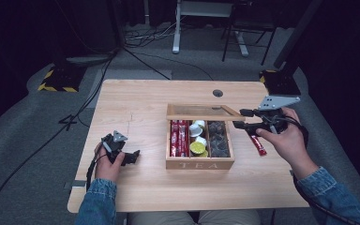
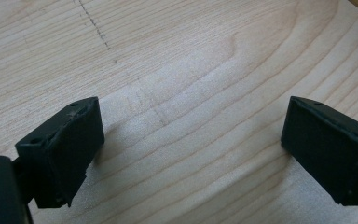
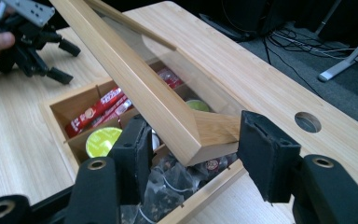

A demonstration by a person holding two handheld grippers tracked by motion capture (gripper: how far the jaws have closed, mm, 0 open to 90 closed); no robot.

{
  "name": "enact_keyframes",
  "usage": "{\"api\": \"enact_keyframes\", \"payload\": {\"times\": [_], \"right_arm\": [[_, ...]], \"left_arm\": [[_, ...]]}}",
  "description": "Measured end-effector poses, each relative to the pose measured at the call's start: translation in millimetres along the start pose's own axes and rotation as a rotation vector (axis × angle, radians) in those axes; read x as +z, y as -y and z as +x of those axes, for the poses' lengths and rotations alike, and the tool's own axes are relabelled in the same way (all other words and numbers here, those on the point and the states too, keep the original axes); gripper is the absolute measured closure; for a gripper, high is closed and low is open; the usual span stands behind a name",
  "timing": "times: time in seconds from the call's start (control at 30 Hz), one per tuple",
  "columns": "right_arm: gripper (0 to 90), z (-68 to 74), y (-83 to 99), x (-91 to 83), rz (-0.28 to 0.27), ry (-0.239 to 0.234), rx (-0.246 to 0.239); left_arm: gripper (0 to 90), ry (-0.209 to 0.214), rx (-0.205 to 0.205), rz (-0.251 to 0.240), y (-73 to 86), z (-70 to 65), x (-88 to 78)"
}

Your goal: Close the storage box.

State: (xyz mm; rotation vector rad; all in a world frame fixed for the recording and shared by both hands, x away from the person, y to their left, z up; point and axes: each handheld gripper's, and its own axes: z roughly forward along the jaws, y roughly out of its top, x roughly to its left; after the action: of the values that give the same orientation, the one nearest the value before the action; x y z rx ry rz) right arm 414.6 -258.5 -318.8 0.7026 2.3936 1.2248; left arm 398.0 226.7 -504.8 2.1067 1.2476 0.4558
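A wooden tea box (image 1: 199, 165) stands mid-table, its glass-paned lid (image 1: 201, 112) tilted half up. My right gripper (image 1: 237, 118) comes in from the right, shut on the lid's front right corner. In the right gripper view that corner (image 3: 200, 140) sits between the pads (image 3: 265, 154), which touch it. Inside lie red sachets (image 3: 98, 109), a green-topped pod (image 3: 102, 140) and dark tea bags (image 3: 177, 182). My left gripper (image 1: 133, 157) rests on the table left of the box. Its jaws stand wide open over bare wood (image 2: 191, 149).
One red sachet (image 1: 258, 145) lies on the table just right of the box, under my right hand. A round cable hole (image 1: 218, 93) sits near the table's far edge. Beyond the table are desk legs, a chair and cables on the grey floor.
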Motion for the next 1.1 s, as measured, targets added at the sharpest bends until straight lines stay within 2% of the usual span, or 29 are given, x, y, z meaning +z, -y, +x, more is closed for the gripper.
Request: {"api": "enact_keyframes", "payload": {"times": [0.37, 0.57, 0.97, 1.1], "right_arm": [[44.2, 16.0, 18.7, 3.1, 0.025, 0.018, -0.046], [42.5, 22.1, 30.2, 6.3, 0.032, 0.019, -0.046], [40.8, 35.9, 55.0, 13.6, 0.036, 0.039, -0.087], [40.3, 38.8, 63.4, 16.1, 0.035, 0.041, -0.080]], "left_arm": [[5.5, -0.001, 0.001, 0.001, -0.5, 0.1, 0.4], [4.5, 0.001, 0.003, 0.005, -1.1, 0.2, 1.0], [4.4, 0.001, 0.004, 0.006, -1.2, 0.2, 1.1], [4.4, 0.000, 0.006, 0.006, -1.2, 0.3, 1.0]]}}
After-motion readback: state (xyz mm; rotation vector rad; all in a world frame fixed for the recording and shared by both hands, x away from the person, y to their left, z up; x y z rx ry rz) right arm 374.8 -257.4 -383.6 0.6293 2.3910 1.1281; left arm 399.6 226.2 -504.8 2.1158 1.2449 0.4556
